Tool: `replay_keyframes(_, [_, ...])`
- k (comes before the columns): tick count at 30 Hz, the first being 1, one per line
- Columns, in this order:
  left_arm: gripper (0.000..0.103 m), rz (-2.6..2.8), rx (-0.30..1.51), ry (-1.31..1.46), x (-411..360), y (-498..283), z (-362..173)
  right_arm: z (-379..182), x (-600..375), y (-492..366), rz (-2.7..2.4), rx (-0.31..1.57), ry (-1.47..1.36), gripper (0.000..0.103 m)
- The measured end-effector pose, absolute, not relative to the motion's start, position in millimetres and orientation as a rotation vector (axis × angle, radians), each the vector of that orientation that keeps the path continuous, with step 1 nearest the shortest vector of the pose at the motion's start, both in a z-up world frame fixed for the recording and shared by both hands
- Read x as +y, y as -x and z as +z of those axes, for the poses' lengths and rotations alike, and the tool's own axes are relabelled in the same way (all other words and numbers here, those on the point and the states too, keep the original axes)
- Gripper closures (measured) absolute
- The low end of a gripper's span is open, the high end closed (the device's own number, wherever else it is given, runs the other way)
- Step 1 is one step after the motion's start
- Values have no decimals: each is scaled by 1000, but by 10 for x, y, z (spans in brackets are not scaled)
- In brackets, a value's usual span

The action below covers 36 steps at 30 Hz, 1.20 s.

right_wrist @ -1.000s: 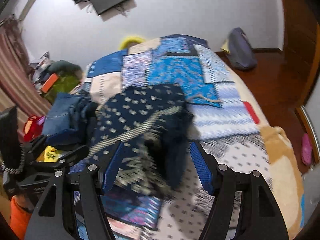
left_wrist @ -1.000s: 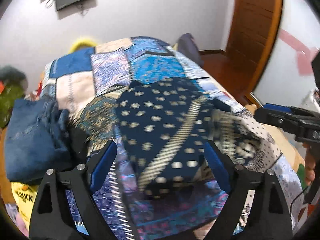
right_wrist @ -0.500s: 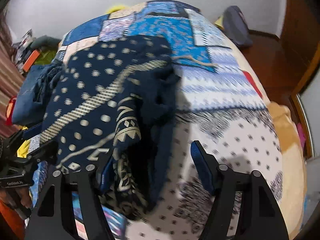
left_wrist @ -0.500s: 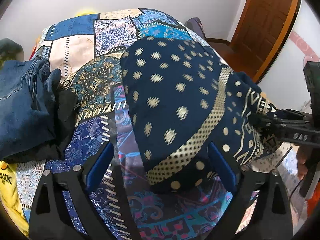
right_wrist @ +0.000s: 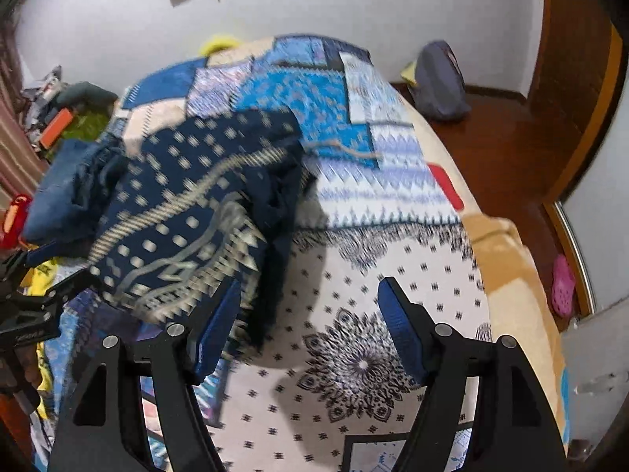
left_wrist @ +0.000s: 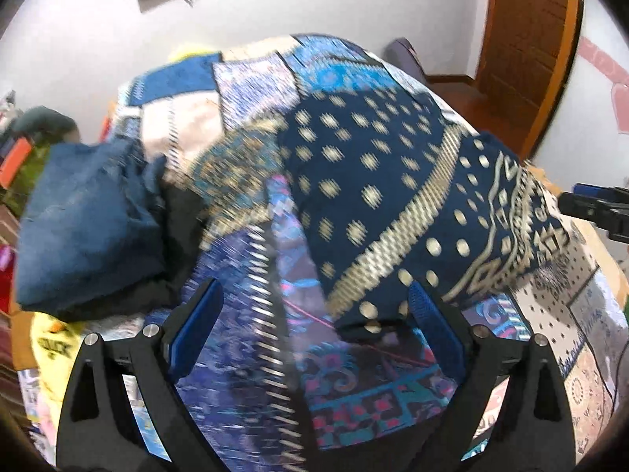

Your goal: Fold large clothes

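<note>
A folded navy cloth with gold dots and bands lies on the patchwork bedspread. It also shows in the right wrist view, a loose dark edge hanging on its right side. My left gripper is open and empty, just short of the cloth's near edge. My right gripper is open and empty, above the white dotted part of the bedspread, to the right of the cloth. Each gripper shows at the edge of the other's view.
A stack of folded blue jeans lies left of the cloth, with a yellow garment below it. A grey bag sits on the wooden floor by the far wall. A wooden door stands at right. Clutter lies at far left.
Both grippers have pulled back and up from the cloth, which lies folded in the same place. Both stay open and empty.
</note>
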<state>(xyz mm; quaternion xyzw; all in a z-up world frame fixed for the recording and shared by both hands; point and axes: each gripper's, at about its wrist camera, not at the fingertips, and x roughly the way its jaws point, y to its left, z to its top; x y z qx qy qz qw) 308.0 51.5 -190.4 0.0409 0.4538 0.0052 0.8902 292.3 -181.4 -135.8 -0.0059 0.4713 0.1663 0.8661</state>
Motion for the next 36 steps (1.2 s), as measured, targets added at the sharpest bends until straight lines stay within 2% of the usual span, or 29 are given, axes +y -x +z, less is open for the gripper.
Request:
replay_keyframes(5, [7,64,853,-74,680,-3150,-1601,-1164,-1704,-2976,385,928,-2,34])
replay_keyframes(10, [7,42,846,7,836,-3383,-1517,-1189,-1553,-3205,451,934,-44,34])
replay_keyframes(22, [7,-243,1092,438,1040,-4060,-2318,-2117,-1500,-3941,601,1227,-276,34])
replay_keyframes(26, [7,-332,1137,651,1160,-4224,-2604,-2359,-1555,-4092,677,1300,-402,24])
replay_keyframes(34, [4,-407,1152,806,1119,-4442,-2860,-2496,-1393,-4220,780,1348,-489,22])
replay_keyframes(36, [4,-407,1150,792,1066,-4466,-2845,-2483,-1381,-4220,785,1353,-503,27])
